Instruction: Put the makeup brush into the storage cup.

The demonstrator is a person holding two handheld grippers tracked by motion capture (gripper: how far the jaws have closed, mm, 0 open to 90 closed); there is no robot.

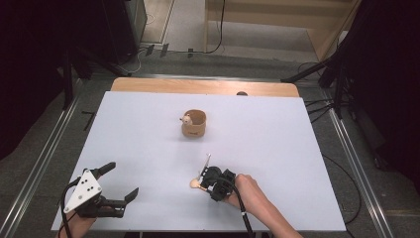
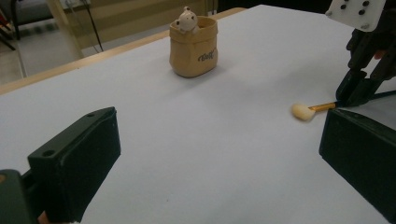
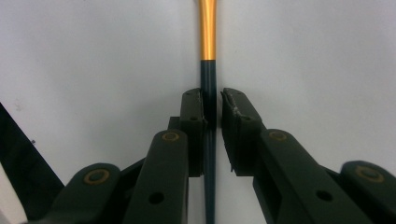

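Tabletop [image 1: 148,148]: rectangular, covered by a pale, plain sheet; a strip of bare light wood shows along the far edge. A small dark round spot sits on that wood strip, right of centre; what it is cannot be told.

Lying directly on it:
- A tan sack-shaped pot [image 1: 193,124], upright, near the middle toward the far side. It bears dark lettering on its front in the left gripper view. A small pale bear figure [image 1: 186,119] peeks over its rim.
- A makeup brush [image 1: 200,177], flat on the sheet, near side, right of centre. Cream bristle tuft, gold ferrule, dark tapering handle. Well apart from the pot.
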